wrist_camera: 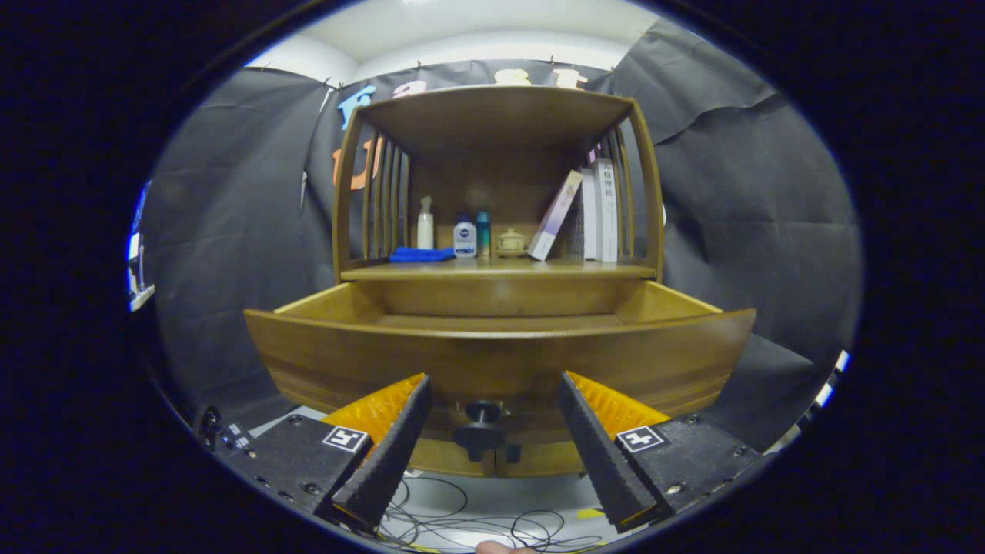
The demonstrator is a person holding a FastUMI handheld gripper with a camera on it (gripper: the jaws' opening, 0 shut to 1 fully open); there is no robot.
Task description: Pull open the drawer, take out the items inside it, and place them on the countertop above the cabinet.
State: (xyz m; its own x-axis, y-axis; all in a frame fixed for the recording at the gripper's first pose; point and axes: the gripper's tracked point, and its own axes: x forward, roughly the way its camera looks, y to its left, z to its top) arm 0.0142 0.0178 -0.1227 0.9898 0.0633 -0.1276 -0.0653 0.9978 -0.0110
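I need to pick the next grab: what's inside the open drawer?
The drawer is pulled out, but its front panel hides the floor; only the inner side and back walls show, with no items visible. The open gripper flanks the knob without touching it.

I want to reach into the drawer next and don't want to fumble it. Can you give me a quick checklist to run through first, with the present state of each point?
1. Drawer pulled out: ok, it stands open.
2. Gripper open: ok, jaws spread wide, holding nothing.
3. Knob released: ok, it sits between the jaws, untouched.
4. Items in the drawer located: cannot tell, the front panel hides the inside.
5. Free space on the countertop: ok, front edge bare; cloth, bottles and books sit further back.
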